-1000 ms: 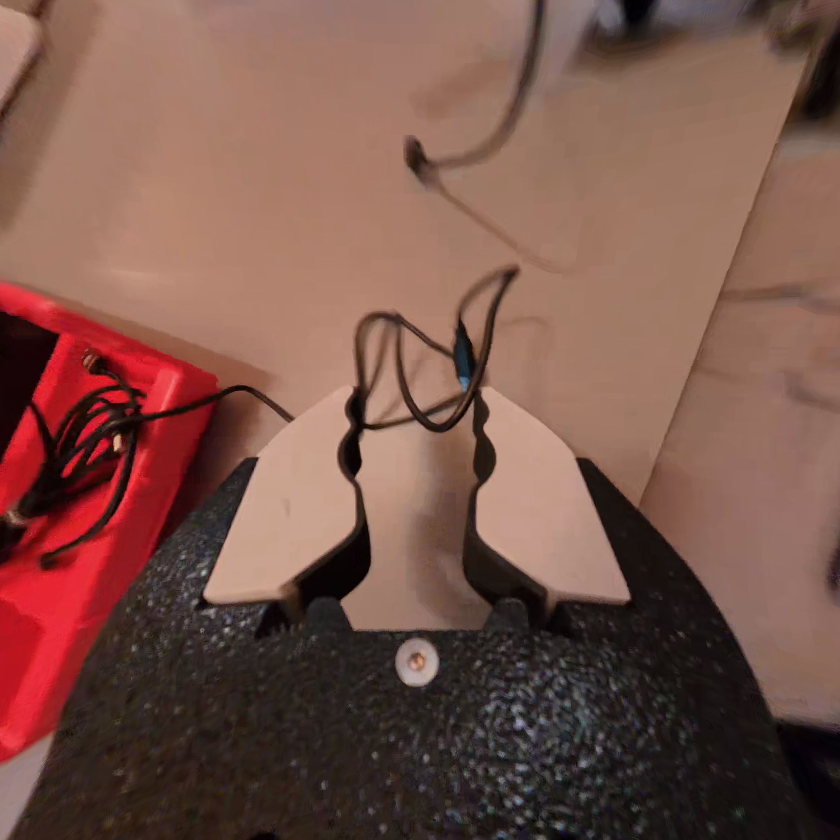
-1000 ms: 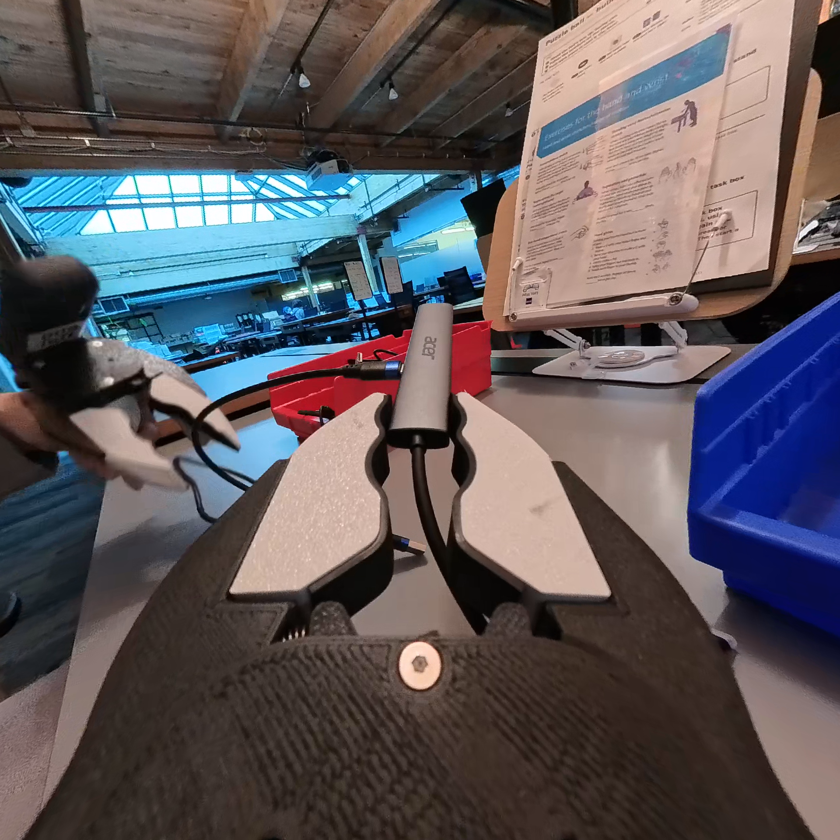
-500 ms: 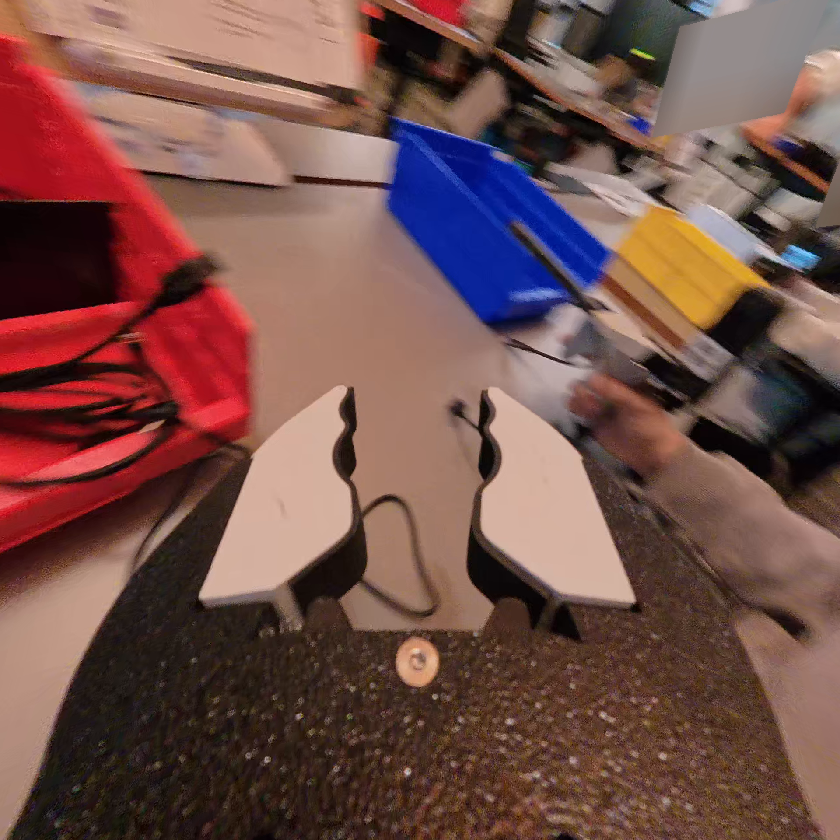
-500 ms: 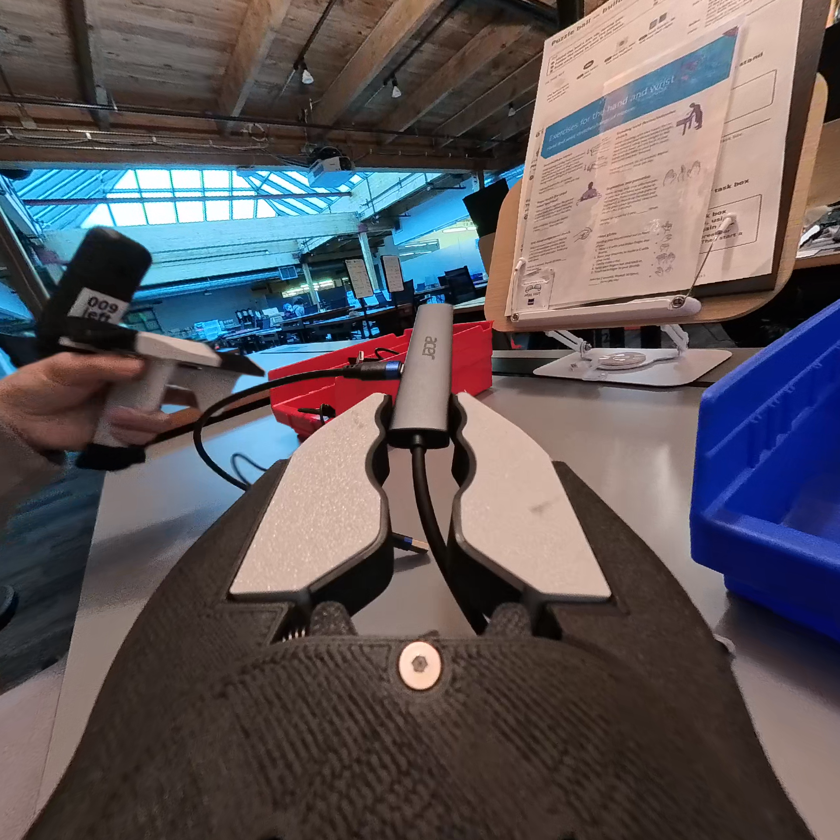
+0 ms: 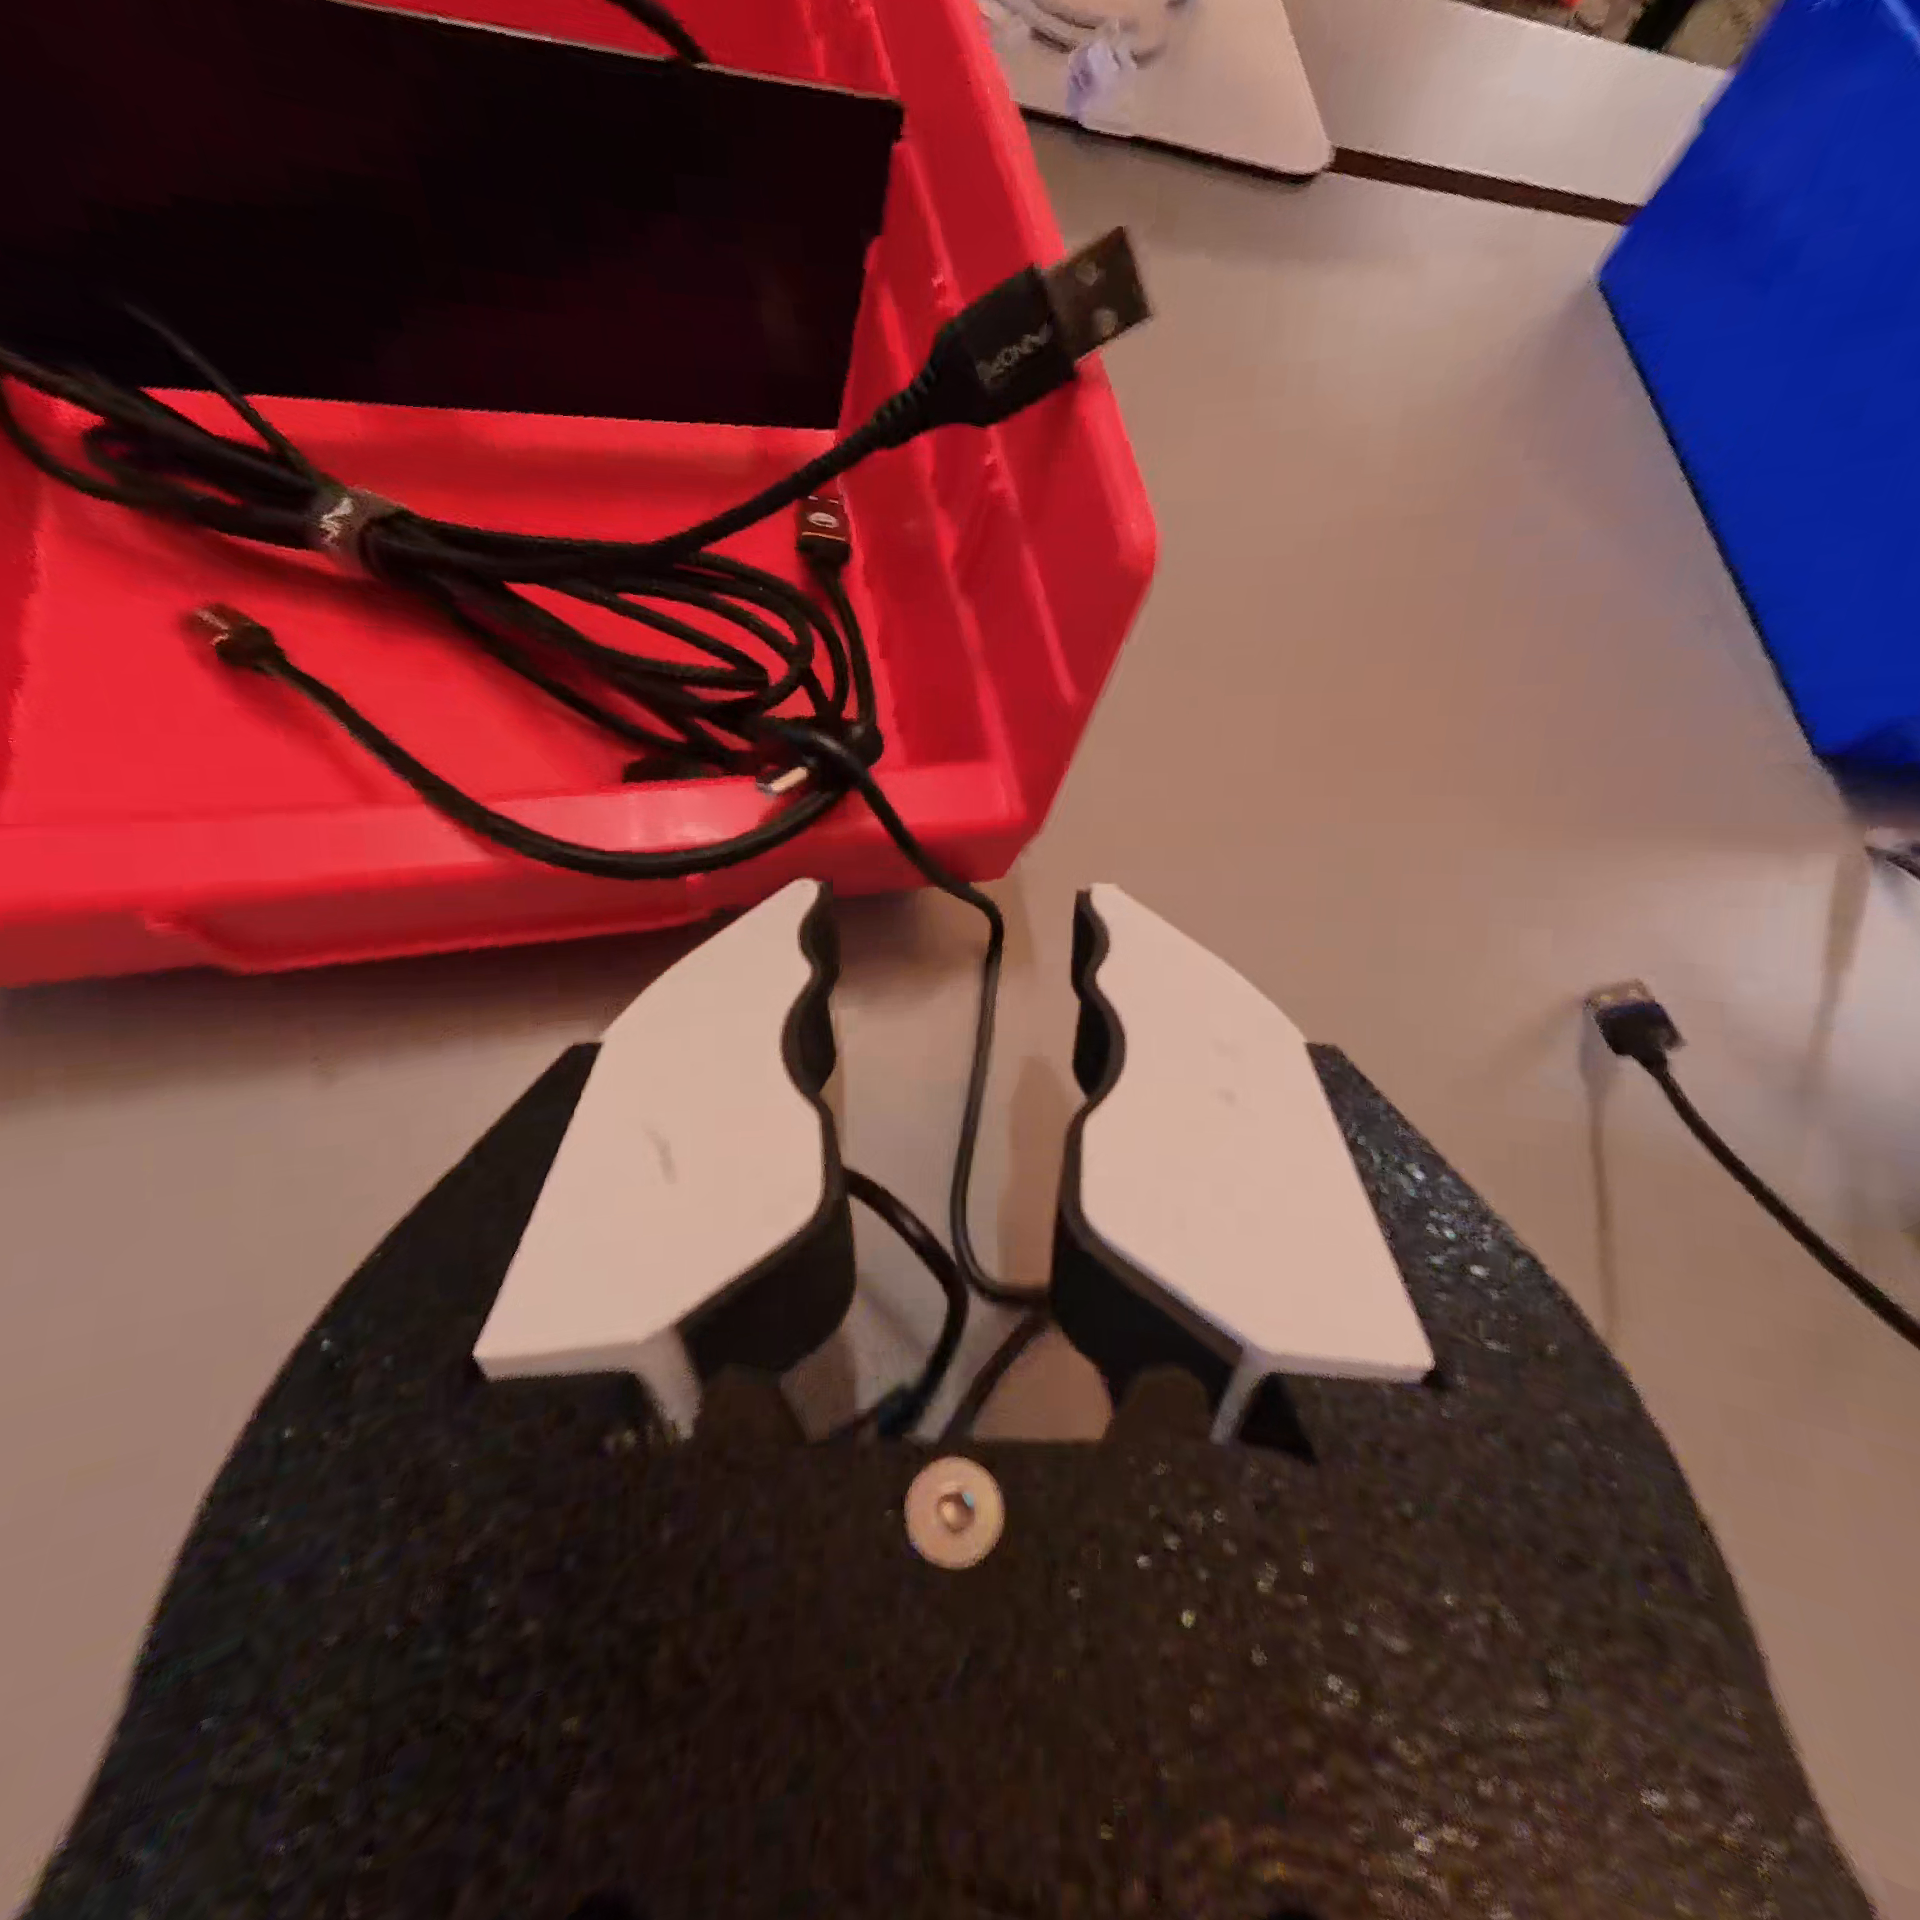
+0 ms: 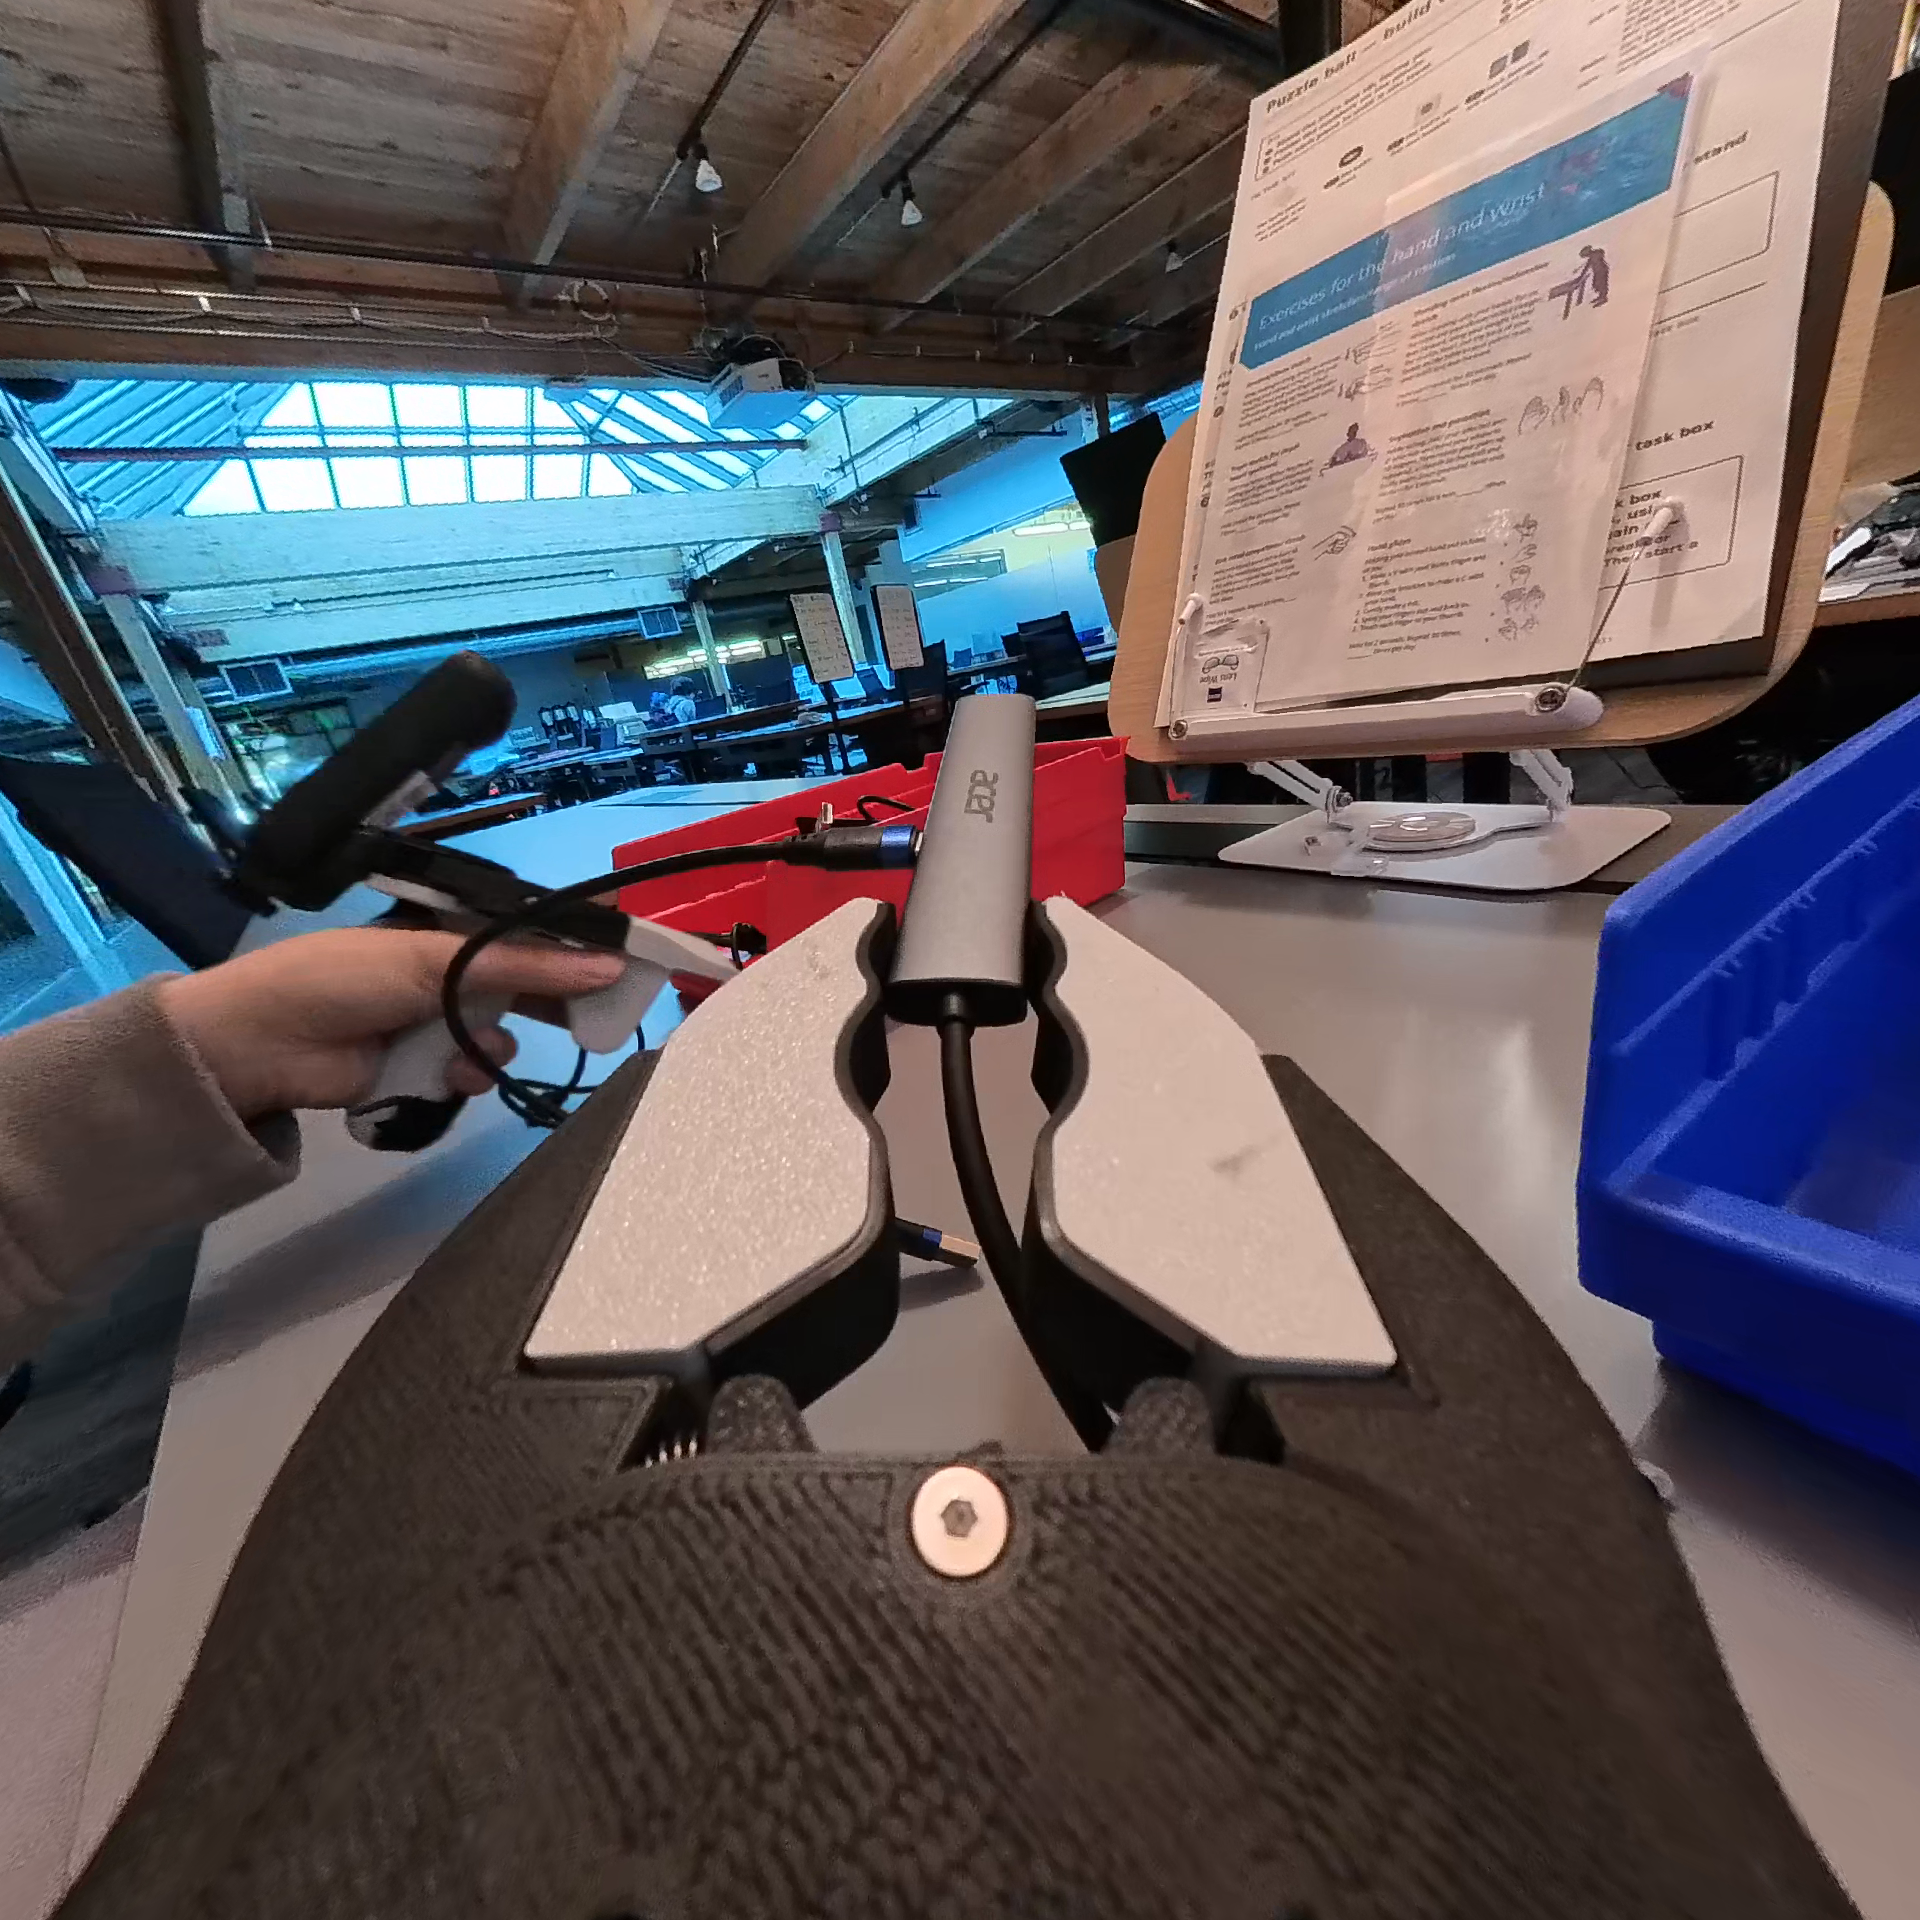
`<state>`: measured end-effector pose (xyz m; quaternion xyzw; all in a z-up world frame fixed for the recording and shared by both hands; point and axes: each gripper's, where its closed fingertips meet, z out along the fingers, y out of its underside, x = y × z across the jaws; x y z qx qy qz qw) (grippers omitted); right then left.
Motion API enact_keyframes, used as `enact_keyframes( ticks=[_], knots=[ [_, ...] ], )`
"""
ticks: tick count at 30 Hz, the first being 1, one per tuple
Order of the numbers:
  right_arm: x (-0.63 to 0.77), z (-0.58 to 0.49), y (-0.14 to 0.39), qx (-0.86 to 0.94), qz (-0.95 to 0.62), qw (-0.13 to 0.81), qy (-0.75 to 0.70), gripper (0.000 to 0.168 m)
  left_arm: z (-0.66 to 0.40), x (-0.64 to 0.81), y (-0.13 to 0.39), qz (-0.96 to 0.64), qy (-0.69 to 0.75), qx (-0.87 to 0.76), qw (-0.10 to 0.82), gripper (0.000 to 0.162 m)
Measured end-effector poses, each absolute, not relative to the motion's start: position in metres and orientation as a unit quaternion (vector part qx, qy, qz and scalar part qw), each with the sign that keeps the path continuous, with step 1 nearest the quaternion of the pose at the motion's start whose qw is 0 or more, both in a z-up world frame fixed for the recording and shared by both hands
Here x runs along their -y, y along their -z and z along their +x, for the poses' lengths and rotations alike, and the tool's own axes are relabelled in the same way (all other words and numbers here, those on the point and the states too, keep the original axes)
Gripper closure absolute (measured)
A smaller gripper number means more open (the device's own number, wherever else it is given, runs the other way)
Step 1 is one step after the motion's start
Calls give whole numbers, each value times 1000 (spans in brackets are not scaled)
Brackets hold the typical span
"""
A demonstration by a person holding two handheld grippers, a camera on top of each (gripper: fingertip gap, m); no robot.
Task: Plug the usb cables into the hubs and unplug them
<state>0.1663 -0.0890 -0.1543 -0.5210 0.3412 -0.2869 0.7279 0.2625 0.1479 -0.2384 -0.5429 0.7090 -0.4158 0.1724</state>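
1. The right gripper (image 6: pixel 958 940) is clamped on the near end of the grey hub (image 6: pixel 966 852), which points up and away over the table (image 6: pixel 1403 1039). The hub's own lead (image 6: pixel 977 1132) drops back between the fingers, and its blue-tipped plug (image 6: pixel 935 1242) lies on the table beneath.
2. One black cable plug (image 6: pixel 868 844) already sits in the hub's left side, its cord looping down toward the left gripper (image 6: pixel 665 951) and the hand (image 6: pixel 343 1023) holding it.
3. In the left wrist view, the left gripper (image 5: pixel 951 914) has its fingers spread, gripping nothing. A thin black cord (image 5: pixel 977 1091) runs loosely through the gap, touching neither pad as far as I can tell.
4. Just beyond the fingertips stands the red bin (image 5: pixel 1039 582) with a bundle of black cables (image 5: pixel 540 582). One flat silver plug (image 5: pixel 1101 286) sticks up over the bin's right wall.
5. The step in hand is probably picking the next cable. It would go best gripping the plug's black housing, leaving the metal tip free and level with a port, while the right side holds the hub steady.
6. A loose plug (image 5: pixel 1626 1018) lies on the table to the right, with the blue bin (image 5: pixel 1787 364) behind.
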Motion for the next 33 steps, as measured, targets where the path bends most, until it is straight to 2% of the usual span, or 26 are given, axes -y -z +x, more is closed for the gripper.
enact_keyframes(
  ticks=[1,3,6,8,11,15,18,21,22,23,24,29,33],
  knots=[
    [89,166,154,-341,-522,728,287,144,269,-152,241,-553,407,-702,188,123],
    [88,166,154,-339,-523,727,287,144,276,-157,243,-562,405,-692,204,145],
    [88,166,155,-340,-525,727,284,144,278,-158,247,-556,393,-697,225,150],
    [88,167,155,-340,-524,727,285,144,275,-157,249,-554,388,-701,228,147],
    [88,167,154,-340,-522,728,284,144,269,-145,254,-564,410,-694,180,129],
    [88,166,155,-339,-524,728,283,144,263,-132,275,-559,370,-730,135,118],
    [88,166,154,-339,-524,728,284,144,273,-131,280,-559,360,-731,153,118],
    [88,166,154,-340,-522,730,283,144,280,-129,282,-556,353,-736,155,130],
    [89,166,154,-340,-521,730,283,144,280,-126,282,-548,358,-741,152,138],
    [89,166,154,-340,-521,730,283,144,278,-121,280,-536,373,-744,145,159],
    [89,166,154,-340,-521,730,283,144,274,-118,278,-528,383,-745,140,159],
    [89,166,154,-340,-520,731,283,144,256,-110,245,-455,455,-753,142,159],
    [89,167,154,-341,-520,730,283,144,259,-127,181,-376,494,-739,263,159]
  ],
)
